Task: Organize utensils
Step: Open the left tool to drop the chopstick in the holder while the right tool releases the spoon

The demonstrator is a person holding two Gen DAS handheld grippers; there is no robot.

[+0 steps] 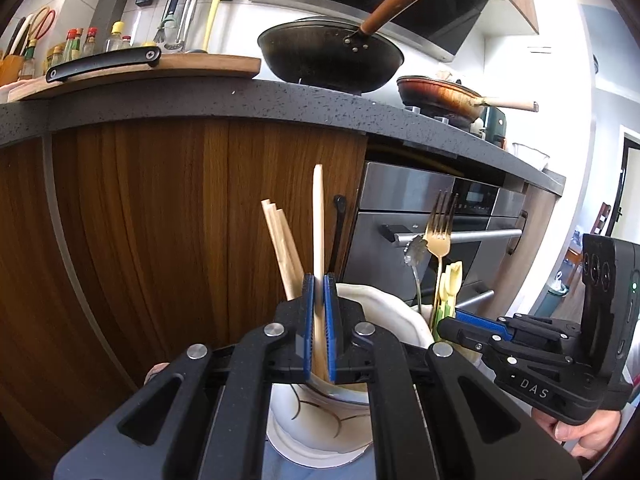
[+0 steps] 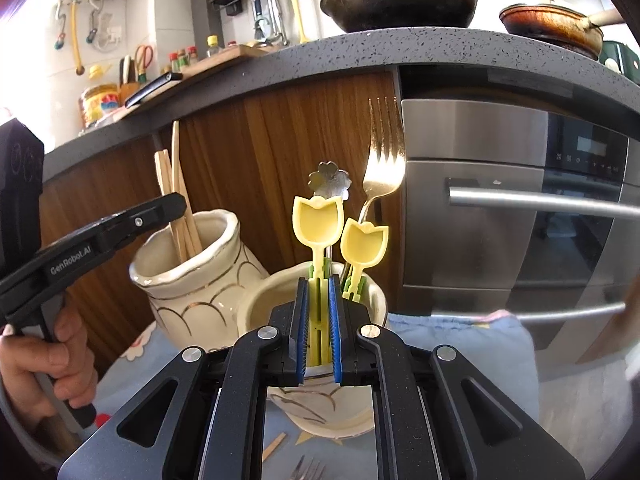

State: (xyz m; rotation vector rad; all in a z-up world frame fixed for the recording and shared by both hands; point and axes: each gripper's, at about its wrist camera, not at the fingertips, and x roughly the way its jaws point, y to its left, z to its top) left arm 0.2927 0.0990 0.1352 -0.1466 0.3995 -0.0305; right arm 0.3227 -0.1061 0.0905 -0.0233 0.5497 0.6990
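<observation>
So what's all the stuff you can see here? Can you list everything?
chopstick: one, pale wood, gripped above the left jar
chopsticks: several, wood, in the left jar
jars: two, cream with gold lines, on blue cloth
tulip spoon: yellow, gripped over the right jar
second tulip spoon: yellow, right jar
fork: gold, right jar
flower-handled utensil: silver, right jar
wok: black, stove
frying pan: brown, stove
oven: steel, under counter
left gripper: jaws shut
right gripper: jaws shut

Both wrist views sit low, close — facing the counter front.
</observation>
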